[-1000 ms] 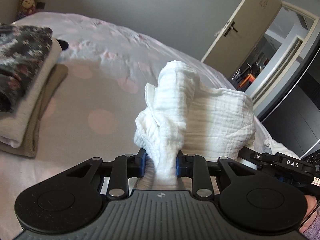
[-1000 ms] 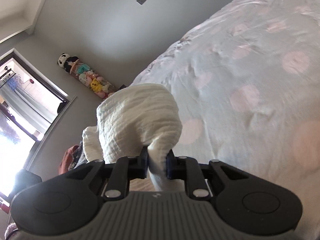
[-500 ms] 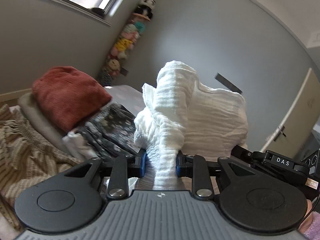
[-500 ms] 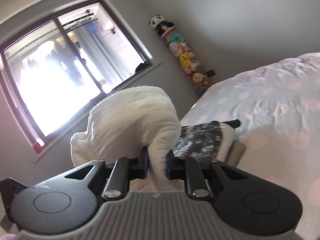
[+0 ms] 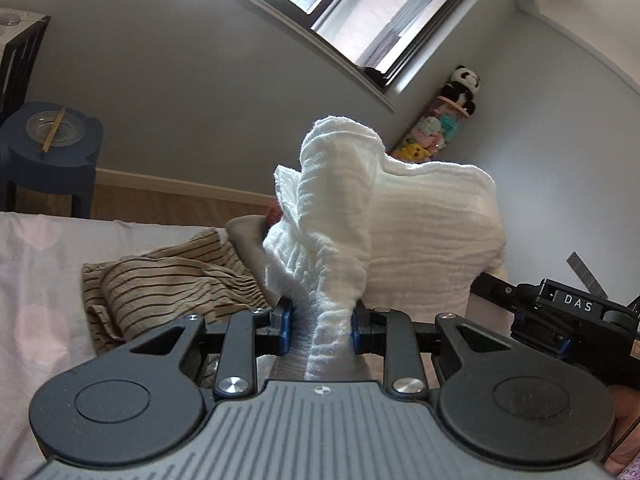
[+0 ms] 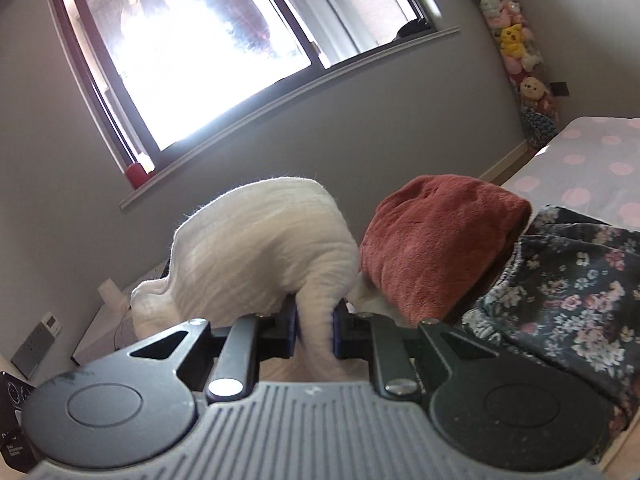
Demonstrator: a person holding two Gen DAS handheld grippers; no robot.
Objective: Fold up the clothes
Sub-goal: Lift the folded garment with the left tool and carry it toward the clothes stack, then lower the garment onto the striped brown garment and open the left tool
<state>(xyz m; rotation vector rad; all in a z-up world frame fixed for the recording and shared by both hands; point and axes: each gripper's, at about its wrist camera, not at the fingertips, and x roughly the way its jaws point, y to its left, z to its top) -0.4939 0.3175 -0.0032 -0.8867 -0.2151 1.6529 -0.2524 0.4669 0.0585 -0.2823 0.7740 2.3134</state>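
Note:
A folded white muslin garment (image 5: 420, 232) hangs in the air between both grippers. My left gripper (image 5: 320, 330) is shut on one bunched end of it. My right gripper (image 6: 314, 330) is shut on the other end of the white garment (image 6: 260, 252). In the left wrist view the right gripper (image 5: 560, 312) shows as a black body at the right edge. A rust-red folded garment (image 6: 440, 240) and a dark floral folded garment (image 6: 568, 292) lie on the bed just right of the right gripper.
A crumpled tan striped garment (image 5: 168, 284) lies on the pink-dotted bed (image 5: 36, 260). A blue side table (image 5: 48, 152) with a glass dish stands by the wall. A window (image 6: 192, 48) and a column of plush toys (image 6: 516, 52) are behind.
Both grippers swung with the white garment from facing across the bed and the door to facing the window wall and the clothes pile. The grip on the garment is unchanged.

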